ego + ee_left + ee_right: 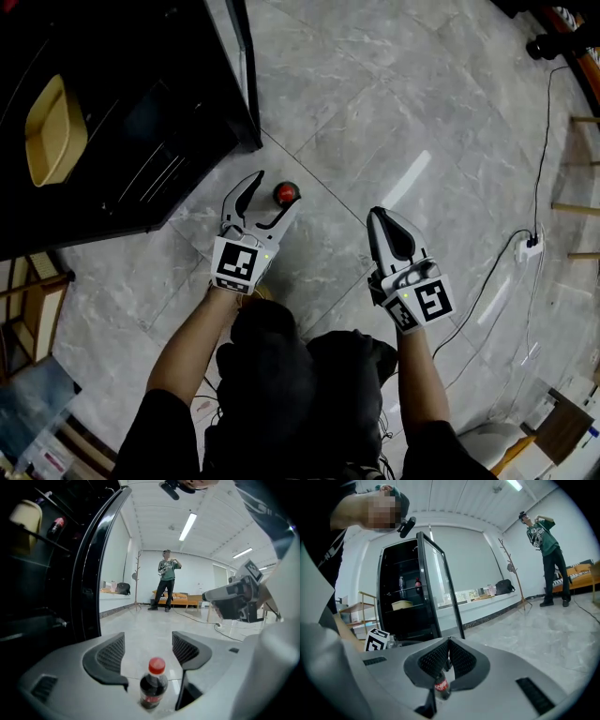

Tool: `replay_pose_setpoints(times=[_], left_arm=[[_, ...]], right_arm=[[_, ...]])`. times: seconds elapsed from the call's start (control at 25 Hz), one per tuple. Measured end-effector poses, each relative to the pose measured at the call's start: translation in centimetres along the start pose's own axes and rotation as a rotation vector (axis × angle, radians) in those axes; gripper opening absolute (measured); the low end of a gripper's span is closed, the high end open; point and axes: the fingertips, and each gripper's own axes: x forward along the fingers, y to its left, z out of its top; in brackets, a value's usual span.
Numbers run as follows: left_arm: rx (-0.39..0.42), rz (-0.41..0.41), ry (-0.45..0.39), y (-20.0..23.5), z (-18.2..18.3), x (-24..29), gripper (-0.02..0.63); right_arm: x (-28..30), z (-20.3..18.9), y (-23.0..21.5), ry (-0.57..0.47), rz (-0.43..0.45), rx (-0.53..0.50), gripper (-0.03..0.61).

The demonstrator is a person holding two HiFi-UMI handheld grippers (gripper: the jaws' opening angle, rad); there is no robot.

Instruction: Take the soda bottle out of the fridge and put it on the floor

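From the head view, the soda bottle (286, 193) stands on the grey floor (375, 122) just off the corner of the open black fridge (122, 112), its red cap between the spread jaws of the left gripper (274, 191), with the right gripper (389, 220) well apart to the side. The left gripper view shows the left gripper (147, 646) wide apart, the upright bottle (153, 684) between the pads, neither pressing it. In the right gripper view the right gripper (449, 648) is pressed together on nothing, the bottle (442, 686) showing beyond it.
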Motion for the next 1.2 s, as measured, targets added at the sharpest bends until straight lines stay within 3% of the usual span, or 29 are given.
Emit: replay_pose_setpoints(times=[0.48, 0.76, 0.92, 1.04, 1.2], left_arm=[[-0.017, -0.017, 0.051, -0.7, 31.3, -11.3, 0.313], [-0.084, -0.034, 0.037, -1.7, 46.3, -17.1, 0.310], [-0.107, -0.044, 0.010, -2.8, 52.6, -19.5, 0.192], [-0.116, -0.037, -0.014, -3.2, 55.9, -20.6, 0.028], [-0.129, -0.018, -0.002, -4.0, 58.0, -21.6, 0.006]], right_arm=[[-5.9, 29.8, 8.4, 0.004, -0.045, 0.091, 0.023], [-9.0, 43.4, 12.8, 0.004, -0.070, 0.078, 0.023], [-11.2, 48.1, 15.0, 0.006, -0.082, 0.047, 0.023], [-12.4, 49.8, 16.3, 0.010, -0.078, 0.038, 0.023], [-13.7, 51.2, 16.9, 0.024, -0.095, 0.039, 0.023]])
